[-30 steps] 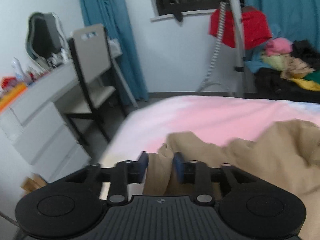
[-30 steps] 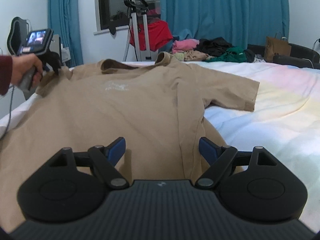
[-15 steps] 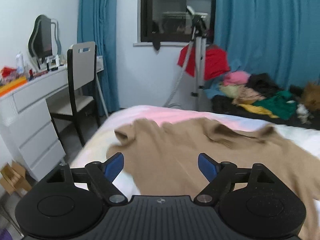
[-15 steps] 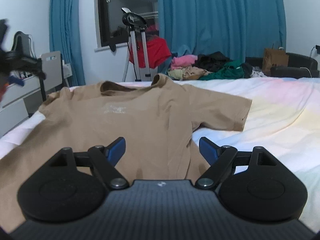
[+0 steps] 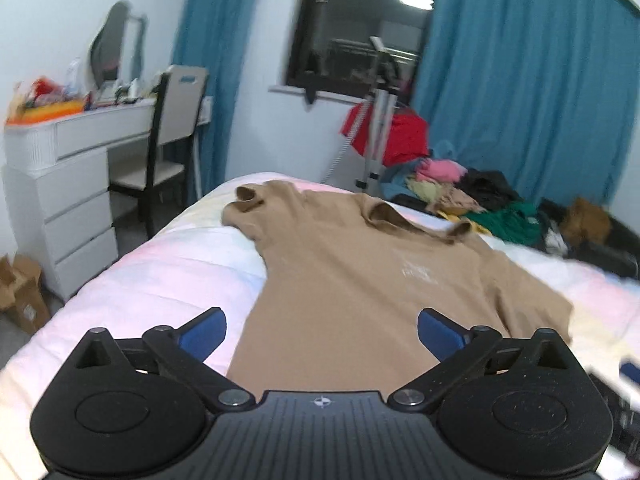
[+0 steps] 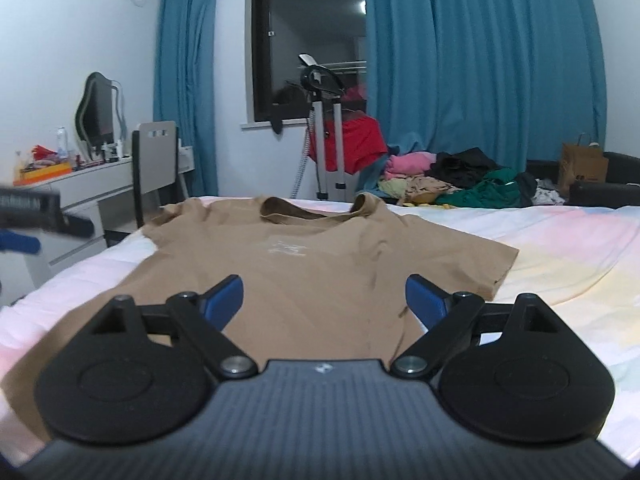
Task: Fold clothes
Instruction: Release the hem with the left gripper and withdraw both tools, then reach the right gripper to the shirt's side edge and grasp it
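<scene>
A tan short-sleeved T-shirt (image 5: 352, 280) lies spread flat, front up, on the bed with its collar at the far end; it also shows in the right wrist view (image 6: 304, 276). My left gripper (image 5: 322, 330) is open and empty, held above the shirt's lower left part. My right gripper (image 6: 324, 300) is open and empty above the shirt's lower hem. The left gripper shows blurred at the left edge of the right wrist view (image 6: 28, 216).
The bed (image 5: 160, 264) has a pastel sheet. A white dresser (image 5: 60, 184) and a chair (image 5: 168, 140) stand to the left. A garment steamer (image 6: 324, 140) and a pile of clothes (image 6: 452, 180) are beyond the bed, before blue curtains.
My left gripper let go of the shirt's left sleeve, opened, and drew back toward the hem. My right gripper stayed open and rose a little.
</scene>
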`<state>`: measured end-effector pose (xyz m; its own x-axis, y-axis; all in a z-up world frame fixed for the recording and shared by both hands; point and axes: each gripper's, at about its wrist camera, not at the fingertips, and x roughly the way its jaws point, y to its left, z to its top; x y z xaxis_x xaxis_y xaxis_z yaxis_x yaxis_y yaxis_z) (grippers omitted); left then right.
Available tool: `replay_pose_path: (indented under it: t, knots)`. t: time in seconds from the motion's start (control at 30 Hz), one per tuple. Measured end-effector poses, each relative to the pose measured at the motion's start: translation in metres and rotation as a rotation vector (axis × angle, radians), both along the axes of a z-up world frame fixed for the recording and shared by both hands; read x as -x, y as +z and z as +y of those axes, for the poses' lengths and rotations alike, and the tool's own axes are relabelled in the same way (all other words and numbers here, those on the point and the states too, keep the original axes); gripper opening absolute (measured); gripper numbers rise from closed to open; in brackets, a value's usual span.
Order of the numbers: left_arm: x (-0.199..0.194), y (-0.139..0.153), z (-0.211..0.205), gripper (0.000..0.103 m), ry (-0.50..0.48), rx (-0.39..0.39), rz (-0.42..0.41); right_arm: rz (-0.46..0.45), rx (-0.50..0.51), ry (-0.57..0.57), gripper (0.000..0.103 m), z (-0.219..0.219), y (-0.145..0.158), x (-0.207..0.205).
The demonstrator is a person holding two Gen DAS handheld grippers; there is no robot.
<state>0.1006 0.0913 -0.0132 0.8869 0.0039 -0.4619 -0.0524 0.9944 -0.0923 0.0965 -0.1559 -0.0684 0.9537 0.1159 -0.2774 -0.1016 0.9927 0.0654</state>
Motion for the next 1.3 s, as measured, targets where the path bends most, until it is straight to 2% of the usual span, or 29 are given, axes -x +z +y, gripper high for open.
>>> replay_pose_path:
  t: [0.1,0.2,0.27,0.47,0.57,0.73,0.87,0.97,1.07,1.2,1.3]
  knots:
    - [0.016,-0.009,-0.01,0.103,-0.033,-0.075,-0.039,0.001,0.024,-0.001,0.09,0.007,-0.002,0.004]
    - [0.025,-0.024,-0.009,0.103,-0.057,-0.025,-0.027,0.001,0.03,-0.011,0.09,0.007,-0.004,0.006]
    - [0.026,-0.033,-0.008,0.103,-0.069,0.006,-0.004,0.017,-0.009,-0.027,0.09,0.001,-0.005,0.006]
    - [0.022,-0.047,-0.022,0.103,-0.075,-0.016,0.03,0.066,-0.248,-0.113,0.089,-0.04,-0.01,-0.001]
    - [0.012,-0.053,-0.022,0.103,-0.066,-0.004,0.053,0.109,-0.377,-0.167,0.078,-0.063,-0.017,-0.007]
    - [-0.004,-0.056,-0.028,0.103,-0.073,-0.041,0.041,0.178,-0.534,-0.241,0.073,-0.088,-0.037,-0.016]
    - [-0.015,-0.06,-0.033,0.103,-0.089,-0.081,0.031,0.211,-0.569,-0.279,0.074,-0.096,-0.046,-0.023]
    - [-0.021,-0.064,-0.035,0.103,-0.102,-0.099,0.034,0.238,-0.627,-0.289,0.089,-0.105,-0.051,-0.032]
    - [-0.024,-0.071,-0.035,0.103,-0.109,-0.083,0.049,0.259,-0.701,-0.292,0.09,-0.115,-0.054,-0.043]
    - [-0.03,-0.081,-0.036,0.103,-0.128,-0.042,0.084,0.227,-0.892,-0.316,0.09,-0.14,-0.061,-0.074]
    - [-0.039,-0.088,-0.041,0.103,-0.123,-0.077,0.098,0.206,-1.035,-0.348,0.089,-0.159,-0.079,-0.105]
